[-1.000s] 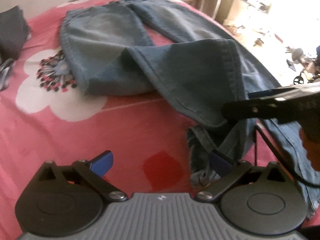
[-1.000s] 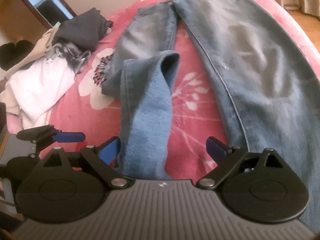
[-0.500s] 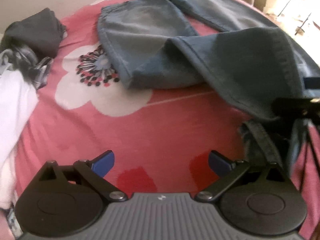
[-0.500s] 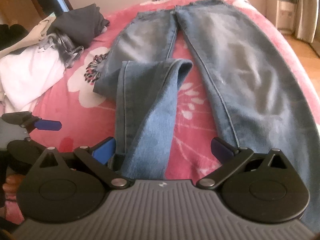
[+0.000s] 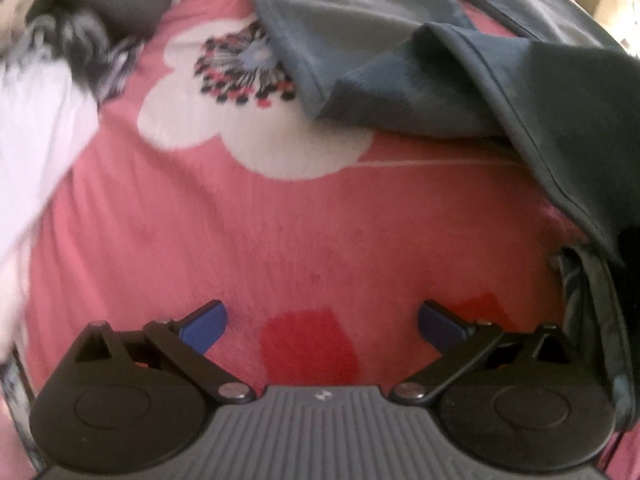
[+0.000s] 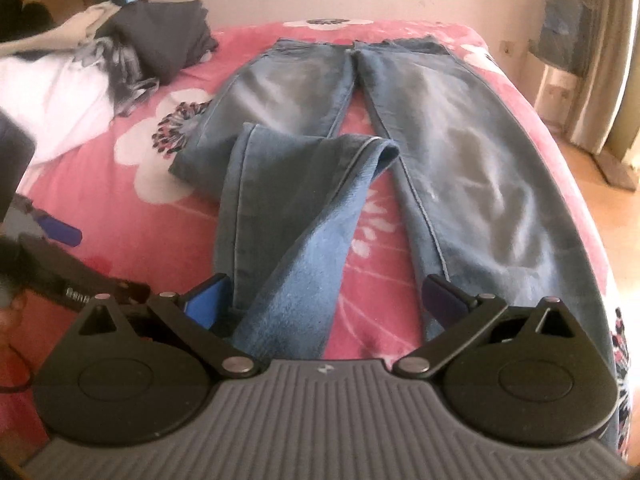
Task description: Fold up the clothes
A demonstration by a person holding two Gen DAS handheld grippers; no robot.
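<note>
A pair of blue jeans (image 6: pixel 460 168) lies flat on the pink flowered bedspread (image 6: pixel 132 216), waist at the far end. One leg (image 6: pixel 288 208) is folded back towards me, and its end runs between the wide-apart fingers of my right gripper (image 6: pixel 326 304), close to the left blue pad (image 6: pixel 208 304). That gripper is open. In the left wrist view the jeans (image 5: pixel 400 60) fill the upper right. My left gripper (image 5: pixel 322 320) hangs open over bare bedspread (image 5: pixel 280 220), holding nothing. Its blue fingertip (image 6: pixel 60 232) shows at the left edge of the right wrist view.
A pile of white, grey and dark clothes (image 6: pixel 80 68) sits at the far left of the bed, blurred in the left wrist view (image 5: pixel 40 100). The bed's right edge (image 6: pixel 588 216) drops to a wooden floor by a curtain (image 6: pixel 600 60). A wall stands behind.
My left gripper has swung left, away from the folded leg, and the right gripper's finger has left its view. My right gripper has drawn back and tilted up; the leg still lies between its fingers.
</note>
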